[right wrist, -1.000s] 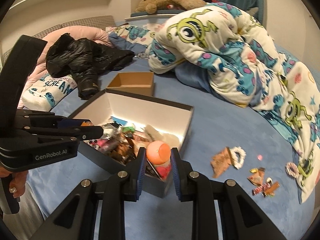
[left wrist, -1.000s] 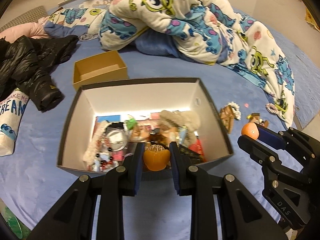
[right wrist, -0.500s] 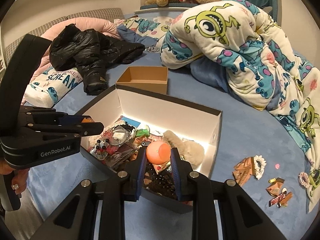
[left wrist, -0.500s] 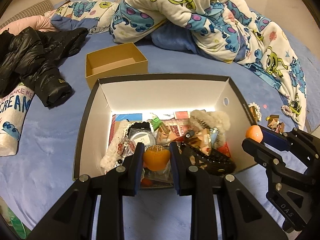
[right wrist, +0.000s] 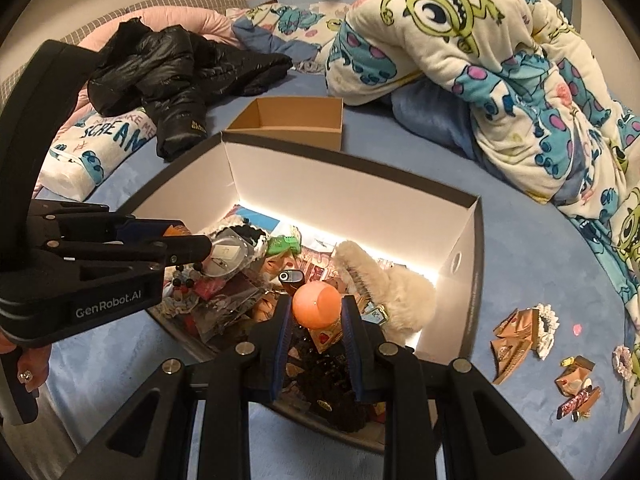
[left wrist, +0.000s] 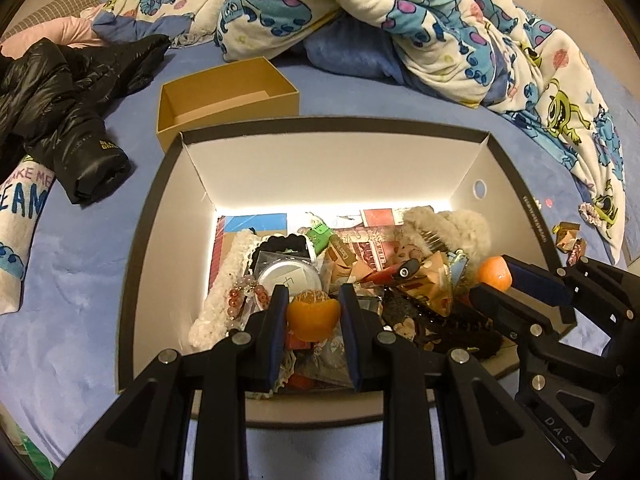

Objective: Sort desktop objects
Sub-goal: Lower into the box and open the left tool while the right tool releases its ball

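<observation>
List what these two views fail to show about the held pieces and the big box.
- Left wrist view: the fingers hide the sides of the orange piece.
- Right wrist view: the orange ball and right gripper cover the clutter beneath.
- Both views: the big box floor is buried under clutter.
- Wrappers on the bedspread: print too small to read.

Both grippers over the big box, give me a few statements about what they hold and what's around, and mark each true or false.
1. The left gripper is shut on an orange tangerine-shaped piece. True.
2. The right gripper is open with nothing in it. False: it is shut on an orange ball.
3. Both grippers are above the large black box. True.
4. The small brown box is packed with trinkets. False: no items show inside it.
5. The black jacket lies inside the large box. False: it lies on the bed, outside.
</observation>
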`<state>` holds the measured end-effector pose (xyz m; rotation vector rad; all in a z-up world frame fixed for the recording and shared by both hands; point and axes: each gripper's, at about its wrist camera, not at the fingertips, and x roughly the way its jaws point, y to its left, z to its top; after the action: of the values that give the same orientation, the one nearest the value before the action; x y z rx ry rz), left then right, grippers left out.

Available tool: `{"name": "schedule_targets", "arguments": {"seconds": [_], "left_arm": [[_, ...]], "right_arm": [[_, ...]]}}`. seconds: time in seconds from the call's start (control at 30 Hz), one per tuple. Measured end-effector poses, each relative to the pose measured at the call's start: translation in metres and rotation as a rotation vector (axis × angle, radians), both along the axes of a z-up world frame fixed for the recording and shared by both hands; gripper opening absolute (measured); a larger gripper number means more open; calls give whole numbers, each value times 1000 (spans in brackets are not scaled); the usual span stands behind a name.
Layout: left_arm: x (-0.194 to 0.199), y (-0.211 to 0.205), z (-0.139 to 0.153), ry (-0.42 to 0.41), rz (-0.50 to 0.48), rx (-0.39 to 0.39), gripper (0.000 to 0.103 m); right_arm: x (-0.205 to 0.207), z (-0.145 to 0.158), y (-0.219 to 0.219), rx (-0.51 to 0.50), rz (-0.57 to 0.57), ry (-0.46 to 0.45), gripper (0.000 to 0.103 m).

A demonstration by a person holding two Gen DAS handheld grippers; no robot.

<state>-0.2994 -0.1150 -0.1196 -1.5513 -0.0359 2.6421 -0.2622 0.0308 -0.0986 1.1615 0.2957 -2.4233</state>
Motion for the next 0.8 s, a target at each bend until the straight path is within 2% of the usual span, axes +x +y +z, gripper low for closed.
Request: {"name": "schedule_targets", "arguments": {"seconds": [0.33, 0.8], "left_arm": [[-14, 2, -21, -41, 4, -6, 26], [-21, 0, -35, -79, 14, -21, 26]], "right_arm": [[-16, -17, -3, 16, -18, -61, 25], [-26, -27, -5, 12, -9, -104, 25]]}}
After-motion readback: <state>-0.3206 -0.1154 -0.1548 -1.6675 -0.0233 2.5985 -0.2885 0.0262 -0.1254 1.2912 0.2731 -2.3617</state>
